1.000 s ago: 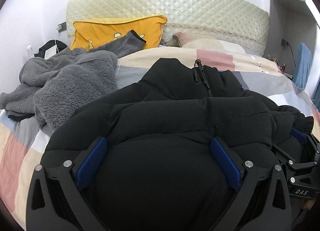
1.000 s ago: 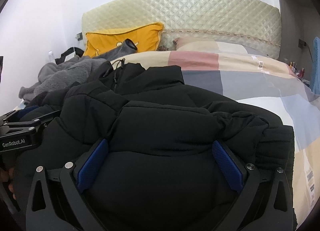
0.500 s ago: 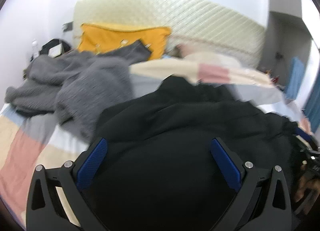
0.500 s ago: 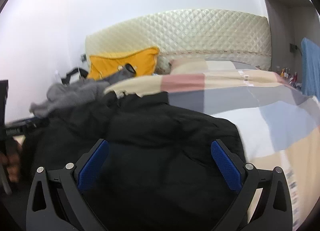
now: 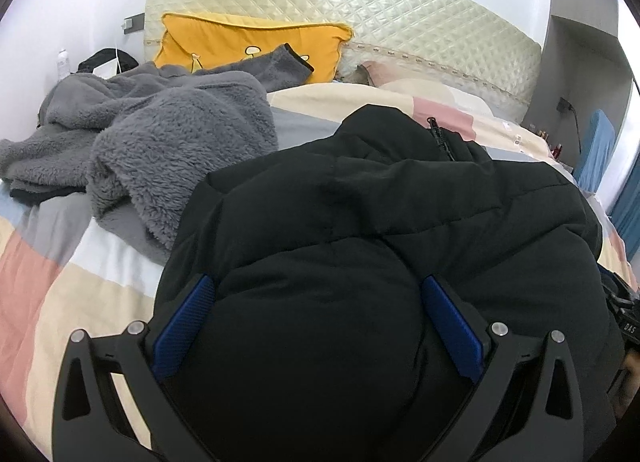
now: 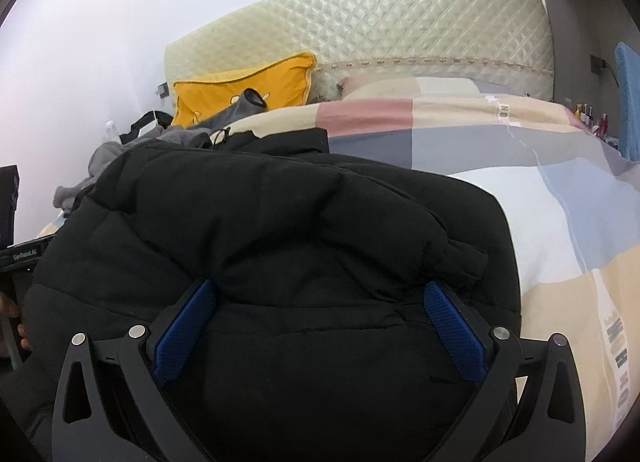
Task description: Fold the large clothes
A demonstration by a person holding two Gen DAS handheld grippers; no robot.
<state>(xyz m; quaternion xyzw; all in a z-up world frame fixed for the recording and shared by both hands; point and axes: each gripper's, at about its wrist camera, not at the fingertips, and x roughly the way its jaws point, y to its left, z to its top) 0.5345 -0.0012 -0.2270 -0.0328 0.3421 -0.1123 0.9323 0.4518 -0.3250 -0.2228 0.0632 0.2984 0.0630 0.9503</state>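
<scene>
One bed (image 5: 60, 286) fills both views, its patchwork cover in pink, cream, grey and blue running back to a quilted headboard (image 5: 400, 22). On the near half lies the black puffer jacket (image 5: 360, 242), a bulky folded mound with its collar and zip pull (image 5: 434, 126) pointing toward the headboard. It looks light for its size, soft and springy, with a smooth shell that is likely to slide and puff back open after a fold, so a pinch on a stitched seam or a hem edge should hold better than a grab at a padded panel. Beside it on the left, touching its edge, sits a heap of grey fleece clothing (image 5: 160, 142), and behind that a yellow pillow (image 5: 248, 42).

Smaller still, the left gripper (image 5: 318, 322) and the right gripper (image 6: 320, 322) both stand wide open over the near part of the jacket, blue pads (image 6: 186, 326) spread apart with padding bulging up between them; neither has closed on the fabric. Whether the fingers press into it cannot be told.
</scene>
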